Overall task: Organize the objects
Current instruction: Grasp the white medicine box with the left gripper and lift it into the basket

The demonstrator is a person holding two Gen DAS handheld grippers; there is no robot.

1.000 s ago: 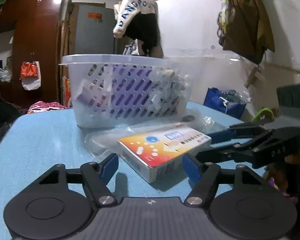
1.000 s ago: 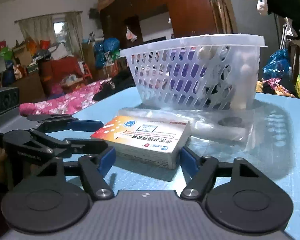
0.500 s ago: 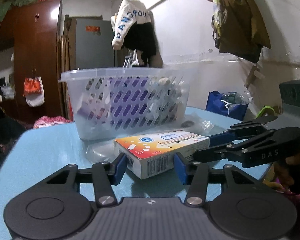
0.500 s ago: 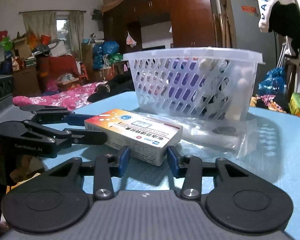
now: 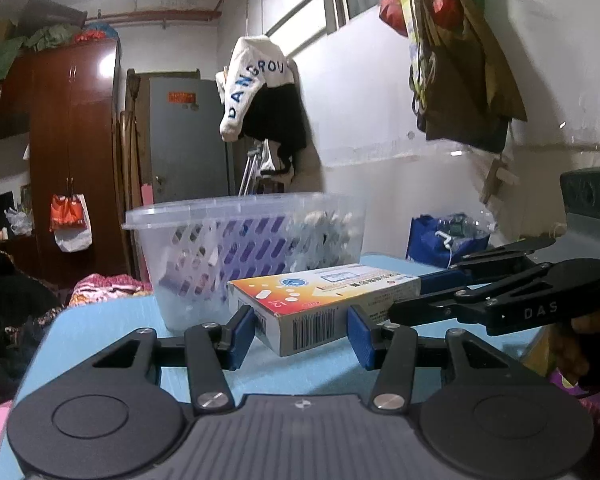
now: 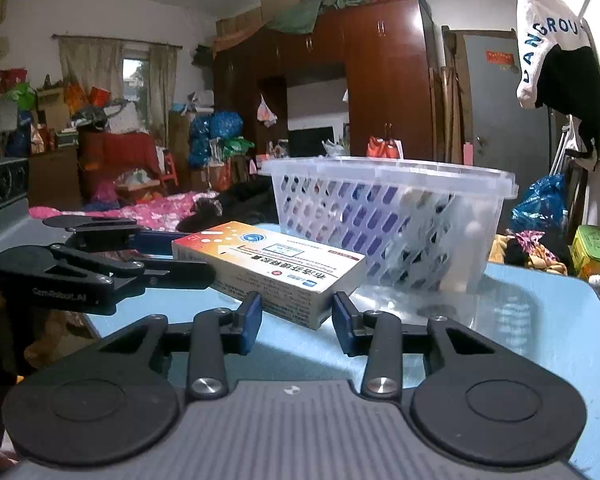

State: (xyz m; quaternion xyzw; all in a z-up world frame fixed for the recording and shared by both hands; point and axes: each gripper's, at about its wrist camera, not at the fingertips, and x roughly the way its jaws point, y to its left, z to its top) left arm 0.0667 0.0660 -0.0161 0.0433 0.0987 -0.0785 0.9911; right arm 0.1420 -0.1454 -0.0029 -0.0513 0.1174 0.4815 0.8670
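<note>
Above the blue counter (image 5: 100,320), medicine box (image 5: 324,300) held aloft between both claws.
Left claw (image 5: 302,334) and right claw (image 6: 296,316) each clench one end; its long axis runs between them, level, beside the basket (image 6: 400,216).

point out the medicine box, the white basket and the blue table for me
medicine box (image 5: 320,286), left wrist view, on its printed top face
white basket (image 6: 384,216), right wrist view, on its slotted front wall
blue table (image 6: 540,312), right wrist view, on a bare patch right of the basket
</note>
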